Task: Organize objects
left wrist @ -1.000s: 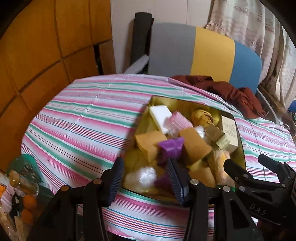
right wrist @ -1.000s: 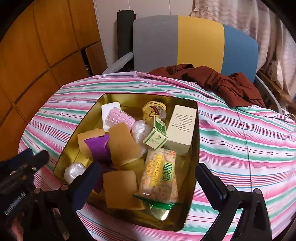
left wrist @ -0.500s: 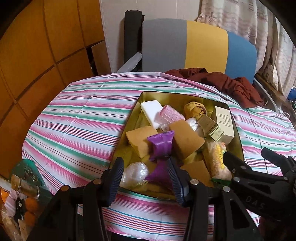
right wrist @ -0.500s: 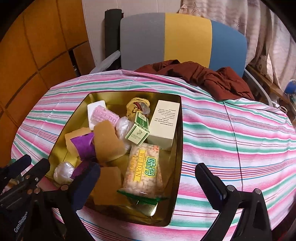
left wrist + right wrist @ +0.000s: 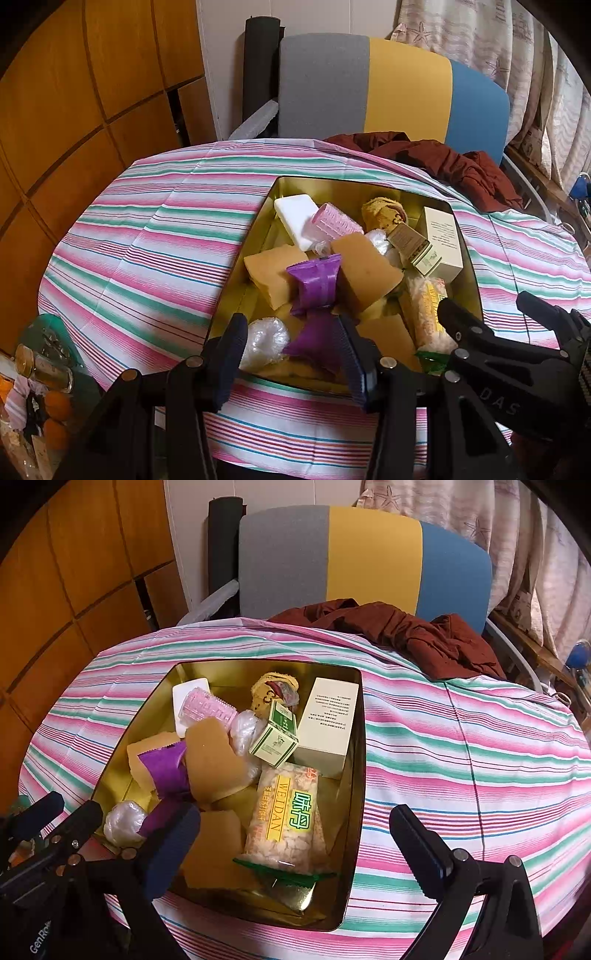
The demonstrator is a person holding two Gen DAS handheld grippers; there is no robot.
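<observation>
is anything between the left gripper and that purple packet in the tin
Nothing visible blocks it. The left gripper hangs open above the near end of the gold tin, and the purple packet lies on top of the pile, uncovered. A tan sponge and a white wrapped ball sit close beside it.

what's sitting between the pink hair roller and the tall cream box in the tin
In the right wrist view, a clear plastic-wrapped lump and a small green-and-cream carton lie between the pink roller and the cream box, in the gold tin.

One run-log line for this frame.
stage: pre-grasp | left gripper: open above purple packet | right gripper: open, empty | gold tin: full
</observation>
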